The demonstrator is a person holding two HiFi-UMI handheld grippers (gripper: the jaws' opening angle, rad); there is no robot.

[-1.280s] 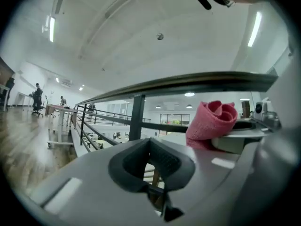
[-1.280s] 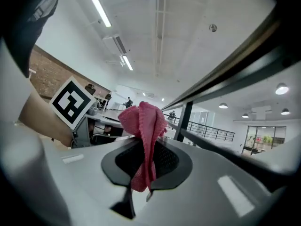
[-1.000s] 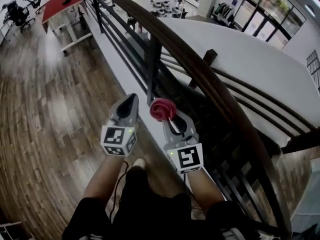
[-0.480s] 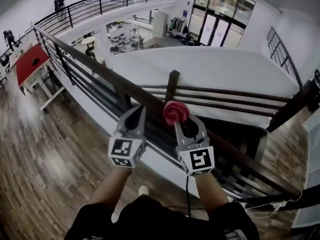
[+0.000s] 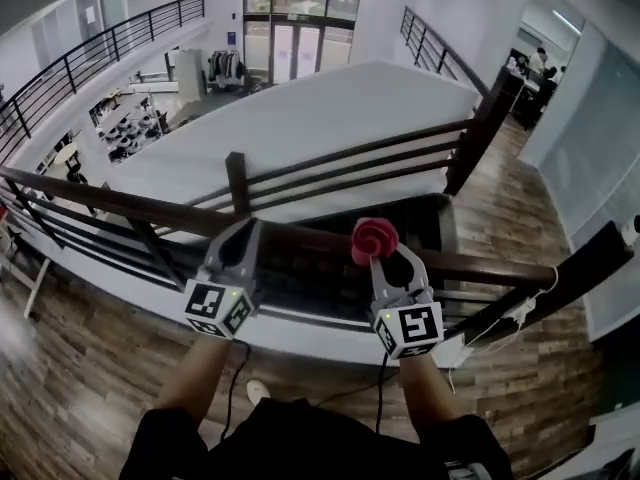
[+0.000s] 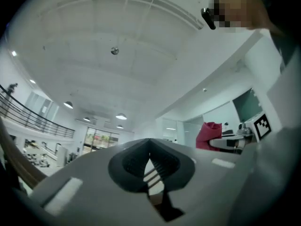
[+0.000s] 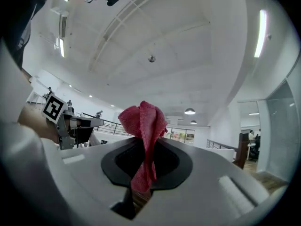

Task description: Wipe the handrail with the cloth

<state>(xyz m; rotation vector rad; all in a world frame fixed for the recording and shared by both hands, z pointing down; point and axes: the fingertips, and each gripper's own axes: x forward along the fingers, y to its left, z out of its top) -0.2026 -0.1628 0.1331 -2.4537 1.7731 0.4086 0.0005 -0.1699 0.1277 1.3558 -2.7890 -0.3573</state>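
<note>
The dark wooden handrail (image 5: 120, 208) crosses the head view from left to lower right, just ahead of both grippers. My right gripper (image 5: 384, 255) is shut on a bunched red cloth (image 5: 373, 236), which sticks up at the rail's near edge; whether it touches the rail is unclear. In the right gripper view the cloth (image 7: 143, 126) stands up out of the shut right gripper (image 7: 145, 150), against the ceiling. My left gripper (image 5: 243, 234) sits beside the rail to the left, shut and holding nothing. In the left gripper view the left gripper (image 6: 149, 149) points upward, and the cloth (image 6: 209, 135) shows at the right.
Beyond the rail lie a dark stairwell (image 5: 330, 273) and a white sloping wall (image 5: 330, 108) topped by a second rail with a post (image 5: 236, 180). A dark newel post (image 5: 482, 133) stands at the right. Wooden floor (image 5: 70, 368) lies underfoot. A cable (image 5: 520, 308) hangs on the right rail.
The head view has swung round, so the rail now lies crosswise in front of both grippers instead of running away diagonally. The right gripper still holds the cloth.
</note>
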